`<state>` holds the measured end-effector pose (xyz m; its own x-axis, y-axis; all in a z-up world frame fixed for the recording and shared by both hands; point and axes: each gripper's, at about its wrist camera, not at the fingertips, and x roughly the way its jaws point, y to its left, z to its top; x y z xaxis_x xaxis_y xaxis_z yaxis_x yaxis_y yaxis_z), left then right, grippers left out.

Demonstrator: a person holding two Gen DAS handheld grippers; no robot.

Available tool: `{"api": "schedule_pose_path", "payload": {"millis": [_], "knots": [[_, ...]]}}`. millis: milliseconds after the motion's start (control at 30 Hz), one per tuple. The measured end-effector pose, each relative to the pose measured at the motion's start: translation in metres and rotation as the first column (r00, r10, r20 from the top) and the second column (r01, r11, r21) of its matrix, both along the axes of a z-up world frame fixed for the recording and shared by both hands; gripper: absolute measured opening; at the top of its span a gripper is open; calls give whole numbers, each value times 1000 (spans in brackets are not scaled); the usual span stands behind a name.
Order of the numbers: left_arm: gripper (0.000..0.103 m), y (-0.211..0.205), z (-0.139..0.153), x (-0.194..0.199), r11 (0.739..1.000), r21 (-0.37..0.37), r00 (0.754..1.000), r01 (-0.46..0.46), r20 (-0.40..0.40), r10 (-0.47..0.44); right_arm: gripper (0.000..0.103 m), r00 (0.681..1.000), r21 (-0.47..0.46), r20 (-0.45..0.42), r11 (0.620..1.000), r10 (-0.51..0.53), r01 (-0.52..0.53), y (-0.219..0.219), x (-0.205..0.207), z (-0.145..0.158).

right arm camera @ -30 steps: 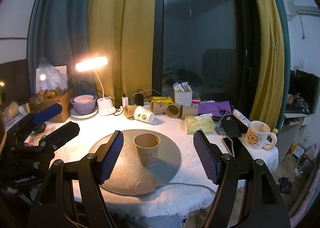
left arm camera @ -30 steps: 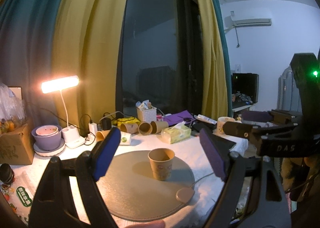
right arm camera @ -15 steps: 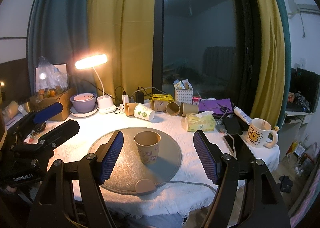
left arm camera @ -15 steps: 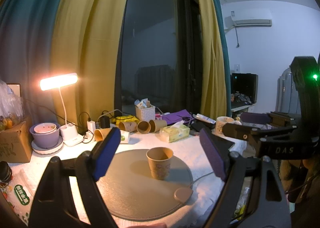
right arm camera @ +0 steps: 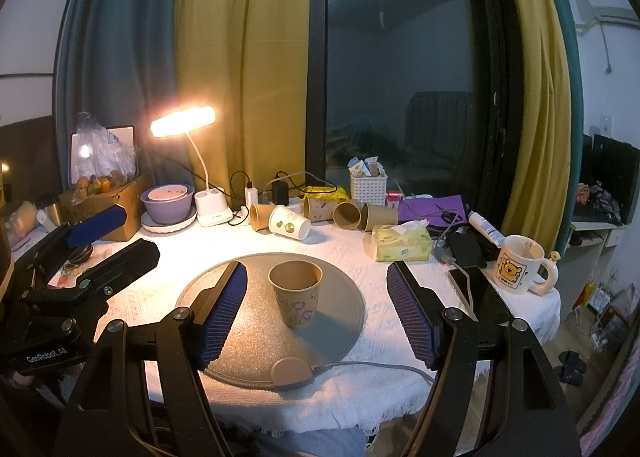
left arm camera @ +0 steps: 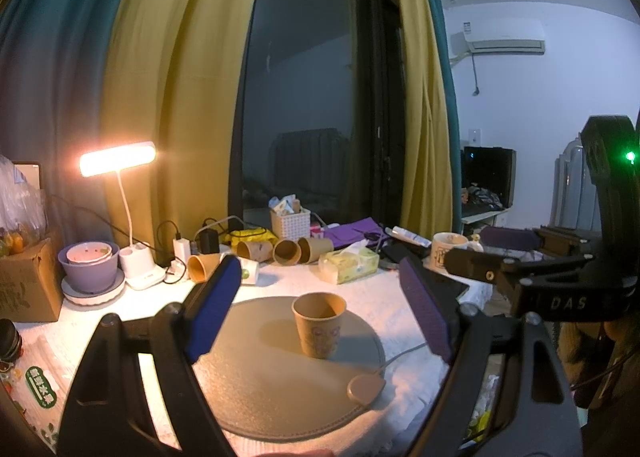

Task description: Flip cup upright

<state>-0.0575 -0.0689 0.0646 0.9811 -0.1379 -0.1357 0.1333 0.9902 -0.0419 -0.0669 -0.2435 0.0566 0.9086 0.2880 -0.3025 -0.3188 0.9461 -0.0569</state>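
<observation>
Cup (right arm camera: pixel 296 293) of thin, crushable paper stands upright on mat (right arm camera: pixel 340 321); both grippers (right arm camera: pixel 316 313) (left arm camera: pixel 320 313) gape wide, empty; grip mid-wall gently.

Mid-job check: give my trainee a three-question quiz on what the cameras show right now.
1. True or false: the cup on the round mat stands upright, mouth up.
2. Which gripper grips the cup? A) left gripper B) right gripper C) neither
3. Fill in: the cups by the window lie on their ____.

Key:
1. True.
2. C; both are open, and the cup stands free between the fingers.
3. Sides.
</observation>
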Motion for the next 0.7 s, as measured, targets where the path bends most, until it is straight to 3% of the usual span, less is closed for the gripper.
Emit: {"api": "schedule_pose_path", "payload": {"millis": [700], "knots": [[82, 0, 0, 0, 1000, -3, 1000, 1, -3, -1, 75, 1000, -2, -8, 1000, 2, -2, 2, 0, -7]]}}
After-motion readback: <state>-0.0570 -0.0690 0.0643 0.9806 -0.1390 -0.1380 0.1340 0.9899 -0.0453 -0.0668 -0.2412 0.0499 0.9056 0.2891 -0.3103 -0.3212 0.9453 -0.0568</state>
